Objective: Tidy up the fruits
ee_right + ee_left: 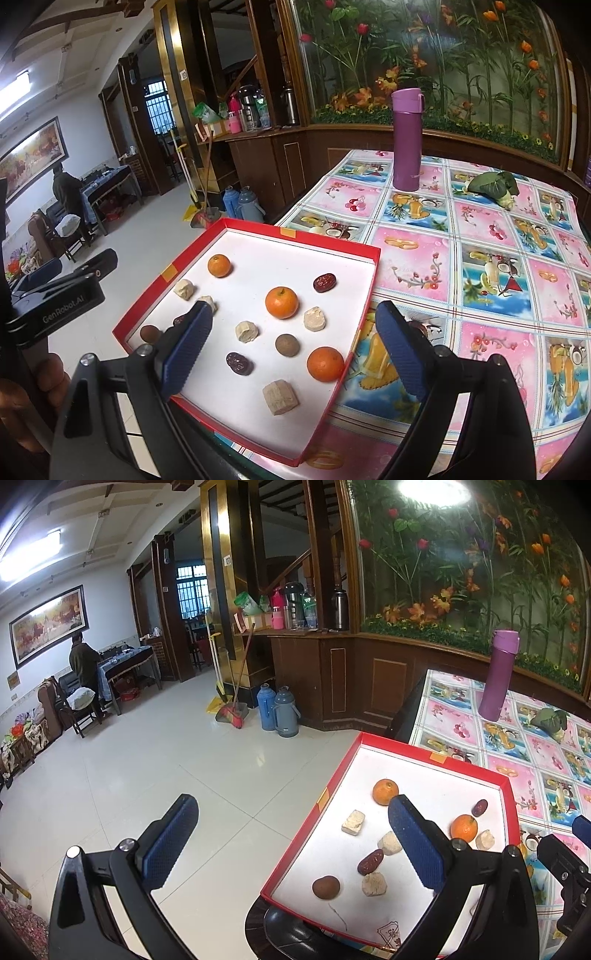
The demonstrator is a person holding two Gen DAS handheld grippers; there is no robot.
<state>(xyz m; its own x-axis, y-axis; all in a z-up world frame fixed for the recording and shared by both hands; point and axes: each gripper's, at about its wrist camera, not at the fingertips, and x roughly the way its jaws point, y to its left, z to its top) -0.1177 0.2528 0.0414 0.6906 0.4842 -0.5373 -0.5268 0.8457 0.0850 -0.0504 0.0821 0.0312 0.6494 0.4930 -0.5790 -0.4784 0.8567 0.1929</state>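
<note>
A red tray (373,273) with a white floor lies at the table's left edge and overhangs it; it also shows in the left wrist view (513,797). In it lie three oranges (281,302), several red dates (324,282), brown round fruits (287,345) and beige chunks (280,397). My right gripper (291,350) is open and empty, above the tray's near right part. My left gripper (291,845) is open and empty, straddling the tray's left rim, one finger over the floor. An orange (385,792) lies just beyond its right finger.
A purple flask (406,138) stands on the flowered tablecloth (480,240) behind the tray. A green leafy vegetable (493,184) lies to its right. Left of the table is tiled floor (147,757), with thermos jugs (277,709) and brooms by a wooden counter.
</note>
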